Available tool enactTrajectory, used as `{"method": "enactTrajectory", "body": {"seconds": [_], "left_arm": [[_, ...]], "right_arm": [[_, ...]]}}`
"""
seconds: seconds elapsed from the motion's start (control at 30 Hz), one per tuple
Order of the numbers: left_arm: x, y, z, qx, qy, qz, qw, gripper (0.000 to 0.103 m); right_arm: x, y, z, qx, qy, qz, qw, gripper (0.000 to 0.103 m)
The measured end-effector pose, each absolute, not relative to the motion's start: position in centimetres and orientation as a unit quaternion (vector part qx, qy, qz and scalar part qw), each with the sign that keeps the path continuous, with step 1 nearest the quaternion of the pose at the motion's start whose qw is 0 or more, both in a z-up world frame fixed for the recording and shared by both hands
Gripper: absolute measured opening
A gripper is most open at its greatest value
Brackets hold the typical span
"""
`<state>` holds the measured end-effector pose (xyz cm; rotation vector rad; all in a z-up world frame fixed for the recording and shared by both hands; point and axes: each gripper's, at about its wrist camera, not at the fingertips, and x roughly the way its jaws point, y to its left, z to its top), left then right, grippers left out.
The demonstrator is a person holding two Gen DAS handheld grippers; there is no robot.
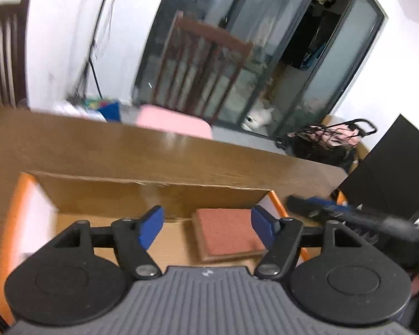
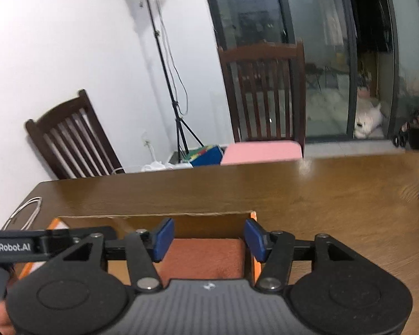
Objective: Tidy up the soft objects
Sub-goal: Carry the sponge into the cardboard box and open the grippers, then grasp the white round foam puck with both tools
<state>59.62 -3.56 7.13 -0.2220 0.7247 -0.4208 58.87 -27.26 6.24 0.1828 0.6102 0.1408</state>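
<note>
An open cardboard box (image 1: pixel 153 195) with orange flaps sits on the wooden table (image 1: pixel 125 150). A flat reddish-brown soft pad (image 1: pixel 226 231) lies on the box floor at its right side. My left gripper (image 1: pixel 206 229) is open and empty above the box, its blue pads either side of the pad. My right gripper (image 2: pixel 206 240) is open and empty over the same box (image 2: pixel 181 219), above the pad (image 2: pixel 204 259). The right gripper also shows at the right of the left wrist view (image 1: pixel 335 212).
Two dark wooden chairs (image 2: pixel 265 92) stand behind the table, one with a pink cushion (image 2: pixel 262 150). A tripod (image 2: pixel 167 69) stands by the wall. A white cable (image 2: pixel 25 212) lies at the table's left. A dark bag (image 1: pixel 326 139) sits on the floor.
</note>
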Motion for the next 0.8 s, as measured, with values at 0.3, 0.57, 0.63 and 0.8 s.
{"method": "enactTrajectory", "body": {"seconds": [0.3, 0.57, 0.63, 0.8], "left_arm": [[43.6, 1.5, 13.5, 0.015, 0.237, -0.159, 0.958, 0.093], [31.2, 4.3, 14.5, 0.016, 0.163, -0.128, 0.978, 0.102], [27.8, 4.8, 13.0, 0.011, 0.145, -0.112, 0.983, 0.103], [20.0, 6.4, 8.3, -0.023, 0.141, -0.088, 0.986, 0.103]], "right_arm": [[46.0, -26.9, 14.6, -0.005, 0.228, 0.09, 0.97, 0.084], [34.9, -25.8, 15.6, 0.003, 0.165, 0.104, 0.981, 0.089], [31.5, -25.5, 14.5, 0.008, 0.145, 0.108, 0.983, 0.09], [23.2, -24.7, 10.1, 0.021, 0.111, 0.128, 0.985, 0.096]]}}
